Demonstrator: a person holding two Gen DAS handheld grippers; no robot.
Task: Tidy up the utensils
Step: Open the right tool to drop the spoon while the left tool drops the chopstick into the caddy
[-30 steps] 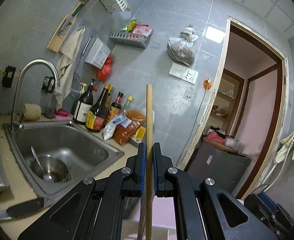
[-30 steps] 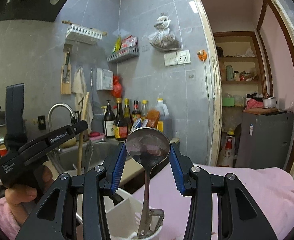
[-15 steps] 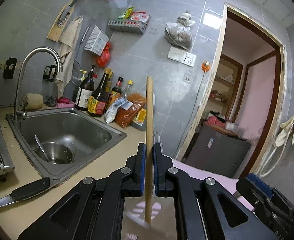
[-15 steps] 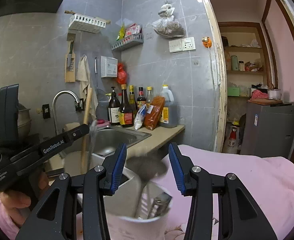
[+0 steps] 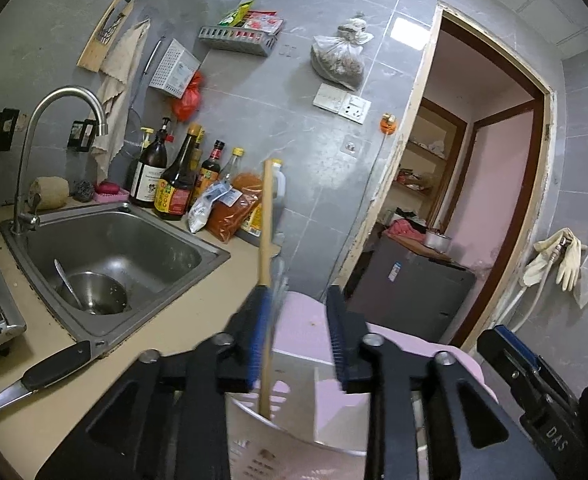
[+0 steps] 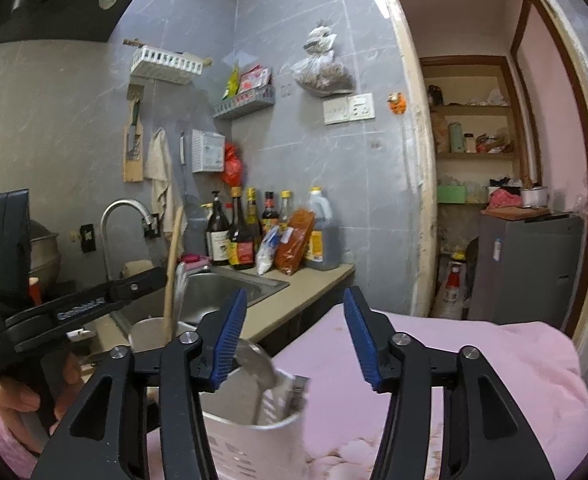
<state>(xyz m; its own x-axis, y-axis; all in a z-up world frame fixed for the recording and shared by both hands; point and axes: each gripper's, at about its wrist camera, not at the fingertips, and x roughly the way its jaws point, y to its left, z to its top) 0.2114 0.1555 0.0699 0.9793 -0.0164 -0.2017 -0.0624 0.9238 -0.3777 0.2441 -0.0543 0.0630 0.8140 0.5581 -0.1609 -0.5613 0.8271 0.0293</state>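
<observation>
The left gripper (image 5: 298, 336) has its jaws opening; the long wooden-handled utensil (image 5: 267, 240) stands between them, leaning against the left blue pad, with a gap to the right pad. Its lower end sits inside the white plastic utensil holder (image 5: 294, 432) directly below the gripper.

The right gripper (image 6: 294, 338) is also opening, its blue pads set moderately wide and pressing on nothing. Below them the shiny metal ladle (image 6: 256, 364) stands in the same white holder, bowl up and just beside the left pad, with a flat metal utensil (image 6: 292, 390) next to it in the holder. In the right wrist view the left gripper shows at far left, held by a hand (image 6: 14, 394), with the wooden handle rising past it.

The holder rests on pink cloth (image 6: 434, 364) near the camera. Farther left lies the beige table (image 5: 42, 404), carrying a black-handled knife (image 5: 50, 370) at its near edge and a steel sink (image 5: 114, 256) with a small steel bowl (image 5: 94, 292) and a spoon inside. Sauce bottles (image 5: 174, 184) crowd the far corner by the grey tiled wall.
</observation>
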